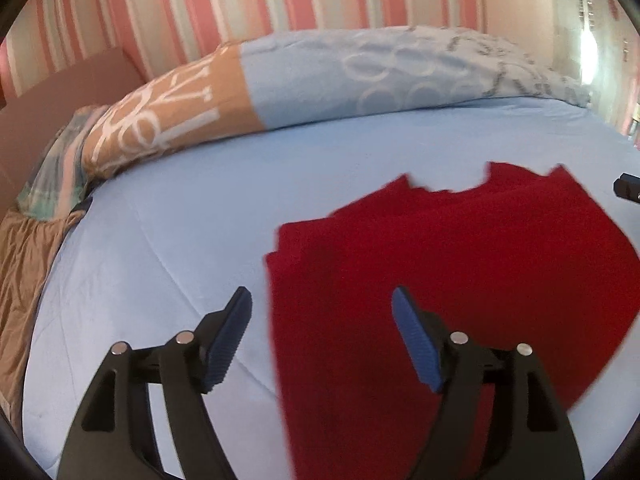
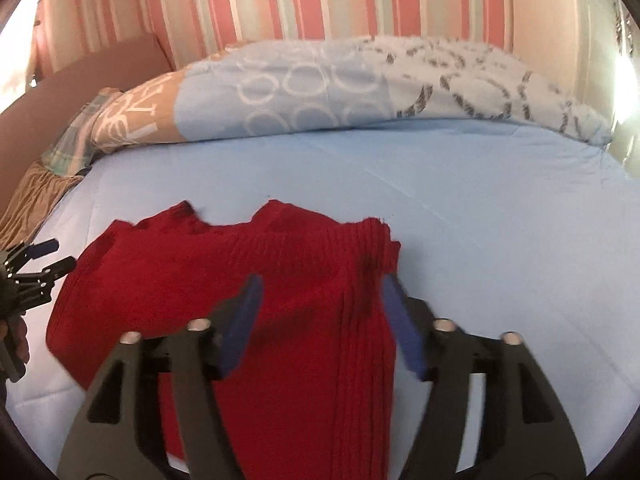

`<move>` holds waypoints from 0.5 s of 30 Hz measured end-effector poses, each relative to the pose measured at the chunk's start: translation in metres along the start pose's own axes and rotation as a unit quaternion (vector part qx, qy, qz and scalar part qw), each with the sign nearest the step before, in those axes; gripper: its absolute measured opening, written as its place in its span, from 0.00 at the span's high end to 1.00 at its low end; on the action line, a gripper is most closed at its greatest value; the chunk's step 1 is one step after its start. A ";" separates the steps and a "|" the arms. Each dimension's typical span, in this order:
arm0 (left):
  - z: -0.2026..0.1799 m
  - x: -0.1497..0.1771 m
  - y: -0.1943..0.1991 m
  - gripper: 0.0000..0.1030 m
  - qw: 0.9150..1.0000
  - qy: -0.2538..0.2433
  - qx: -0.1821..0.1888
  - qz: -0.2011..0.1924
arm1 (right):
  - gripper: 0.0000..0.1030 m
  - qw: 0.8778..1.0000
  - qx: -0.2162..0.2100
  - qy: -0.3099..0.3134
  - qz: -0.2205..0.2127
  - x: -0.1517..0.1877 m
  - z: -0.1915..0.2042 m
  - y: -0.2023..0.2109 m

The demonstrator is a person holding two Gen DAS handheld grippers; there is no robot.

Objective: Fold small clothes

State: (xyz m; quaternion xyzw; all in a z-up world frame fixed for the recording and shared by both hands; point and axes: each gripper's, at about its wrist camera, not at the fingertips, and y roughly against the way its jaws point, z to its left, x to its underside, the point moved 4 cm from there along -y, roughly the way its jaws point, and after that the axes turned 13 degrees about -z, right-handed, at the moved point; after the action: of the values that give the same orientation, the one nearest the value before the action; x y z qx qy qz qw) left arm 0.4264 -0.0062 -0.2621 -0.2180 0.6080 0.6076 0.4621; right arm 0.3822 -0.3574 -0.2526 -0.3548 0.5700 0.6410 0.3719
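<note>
Nearest are my two grippers: the left gripper [image 1: 322, 298] has its jaws wide and holds nothing, and the right gripper [image 2: 320, 286] also stands wide above one red knitted garment [image 2: 248, 280]. It lies folded near the bed's front edge on the blue sheet [image 2: 480, 184]; its near part is cut off. Farther, one rolled duvet [image 2: 320, 92] lies along the far edge.

Bed sheet [image 2: 500, 208] lying open right of the red sweater [image 2: 240, 280]; rolled duvet [image 2: 320, 92] blocking the far edge along the striped wall [image 2: 320, 0].
</note>
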 end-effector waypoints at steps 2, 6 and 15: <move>-0.017 0.001 0.014 0.22 1.000 -0.007 -0.005 -0.005 | 0.25 1.000 0.010 0.013 0.001 0.011 0.006 0.016; -0.044 0.010 0.033 0.06 1.000 -0.003 -0.017 -0.002 | 0.16 0.999 0.035 0.026 0.005 0.035 0.013 0.038; -0.066 0.025 0.048 0.03 0.998 0.051 -0.007 0.029 | 0.03 0.998 0.053 -0.026 0.008 0.069 0.011 0.064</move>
State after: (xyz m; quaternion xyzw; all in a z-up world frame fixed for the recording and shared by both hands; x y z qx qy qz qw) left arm 0.3551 -0.0527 -0.2678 -0.2339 0.6330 0.6130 0.4110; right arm 0.2932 -0.3464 -0.2820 -0.3131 0.5960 0.6218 0.4002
